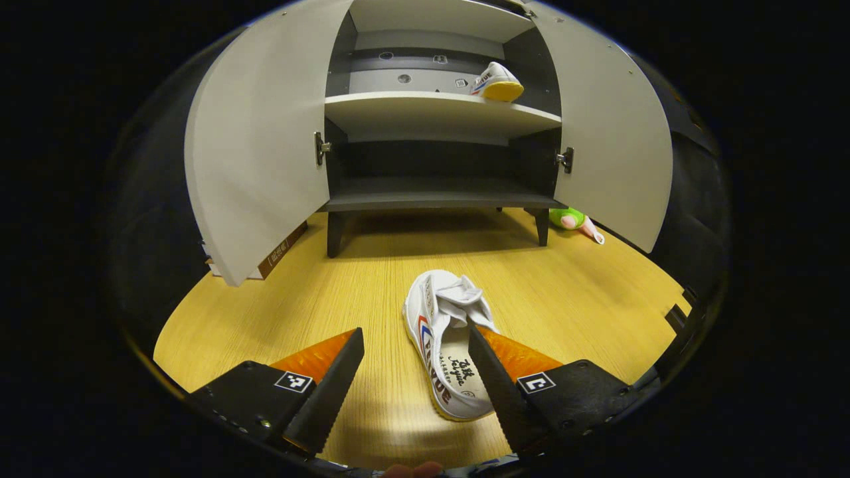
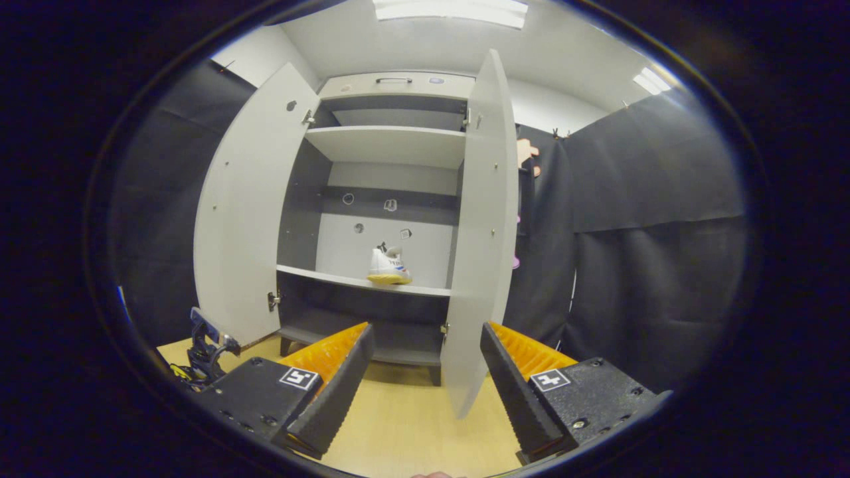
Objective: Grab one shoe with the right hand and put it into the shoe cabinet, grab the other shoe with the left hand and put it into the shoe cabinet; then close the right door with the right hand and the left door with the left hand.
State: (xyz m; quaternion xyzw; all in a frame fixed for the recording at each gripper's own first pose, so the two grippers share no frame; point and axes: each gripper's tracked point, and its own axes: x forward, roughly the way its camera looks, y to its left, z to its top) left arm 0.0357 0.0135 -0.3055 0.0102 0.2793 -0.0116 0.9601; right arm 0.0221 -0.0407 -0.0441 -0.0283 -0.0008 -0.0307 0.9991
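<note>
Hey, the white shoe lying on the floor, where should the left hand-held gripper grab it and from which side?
Probably the heel collar of the shoe on the floor: the heel faces the open left hand-held gripper, the toe the cabinet. Come from above behind, one finger inside the opening, one outside the sidewall.

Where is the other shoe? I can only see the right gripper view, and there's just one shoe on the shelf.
Observer: In the left gripper view the other shoe lies on the wooden floor in front of the cabinet.
Operator: Is the left gripper holding it?
Observer: No. The left gripper is open. One finger is over the shoe's heel end and the other is over bare floor.
Operator: Is anything else down there?
Observer: A green soft toy lies on the floor beside one of the cabinet's legs.
</note>
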